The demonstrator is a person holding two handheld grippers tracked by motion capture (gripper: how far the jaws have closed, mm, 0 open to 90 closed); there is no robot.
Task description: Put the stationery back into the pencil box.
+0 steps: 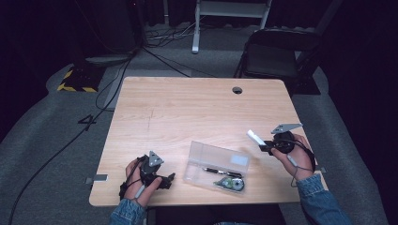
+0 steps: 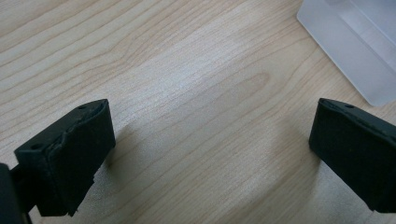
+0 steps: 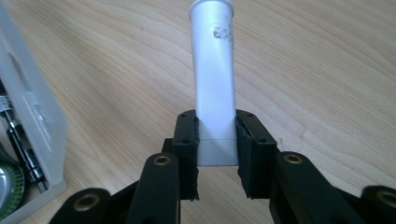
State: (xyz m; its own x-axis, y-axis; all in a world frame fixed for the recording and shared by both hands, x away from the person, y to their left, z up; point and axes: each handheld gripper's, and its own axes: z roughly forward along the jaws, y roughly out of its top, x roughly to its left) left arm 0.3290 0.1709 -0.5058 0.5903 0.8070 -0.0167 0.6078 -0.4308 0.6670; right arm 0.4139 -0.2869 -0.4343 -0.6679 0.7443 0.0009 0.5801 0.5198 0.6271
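White plastic tube (image 3: 214, 79) sits clamped at its flat end in the right tongs (image 3: 217, 147), above the pale wooden counter (image 1: 187, 108). Left tongs (image 2: 210, 154) gape wide, holding nothing.

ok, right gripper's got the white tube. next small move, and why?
Probably carry the white tube left, over the clear box, then lower it in. The right gripper is shut on the tube's end above the table, the box lies open with a pen inside, and the left gripper rests open beside it.
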